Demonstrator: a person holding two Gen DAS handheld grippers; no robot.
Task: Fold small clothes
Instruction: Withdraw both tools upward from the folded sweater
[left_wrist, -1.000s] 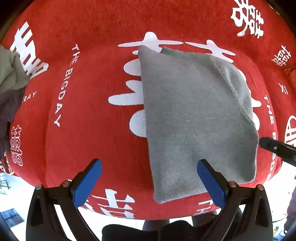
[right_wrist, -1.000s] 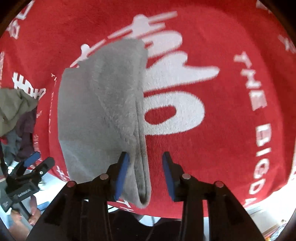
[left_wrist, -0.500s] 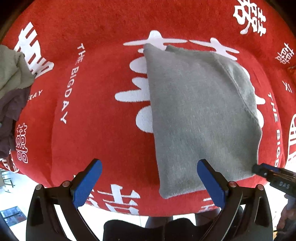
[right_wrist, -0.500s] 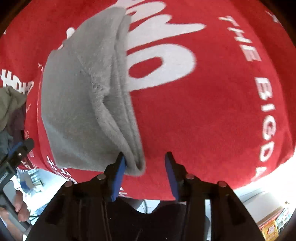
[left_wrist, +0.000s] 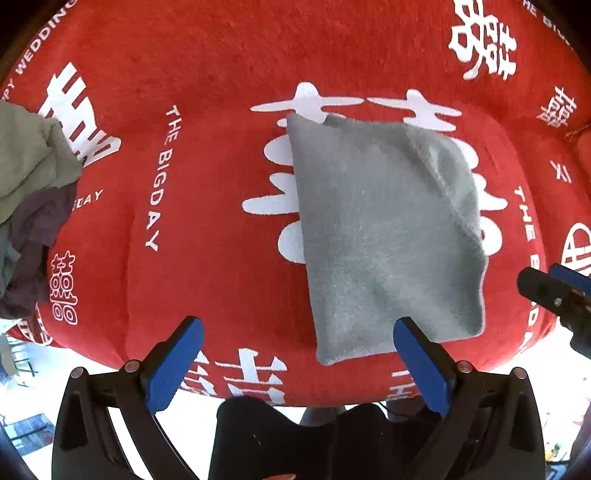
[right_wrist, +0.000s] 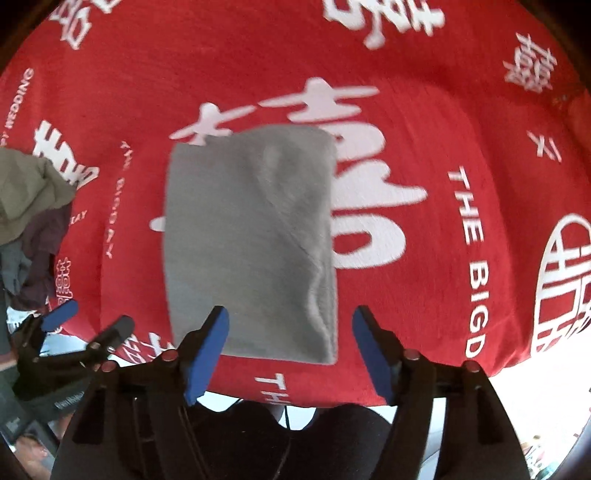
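Observation:
A grey fleece cloth (left_wrist: 384, 236) lies folded flat on the red printed blanket (left_wrist: 207, 184); it also shows in the right wrist view (right_wrist: 251, 236). My left gripper (left_wrist: 295, 362) is open and empty, hovering near the cloth's near-left corner. My right gripper (right_wrist: 291, 350) is open and empty, above the cloth's near edge, not touching it. The right gripper's tip shows in the left wrist view (left_wrist: 546, 291), right of the cloth. The left gripper shows in the right wrist view (right_wrist: 74, 332), at the lower left.
A pile of olive, purple and grey clothes (left_wrist: 29, 199) sits at the blanket's left edge, also in the right wrist view (right_wrist: 29, 206). The blanket's near edge (left_wrist: 258, 387) drops off toward a bright floor.
My right gripper opened wider, let go of the cloth's folded edge and drew back and up. The cloth's edge settled flat. The left gripper hardly moved.

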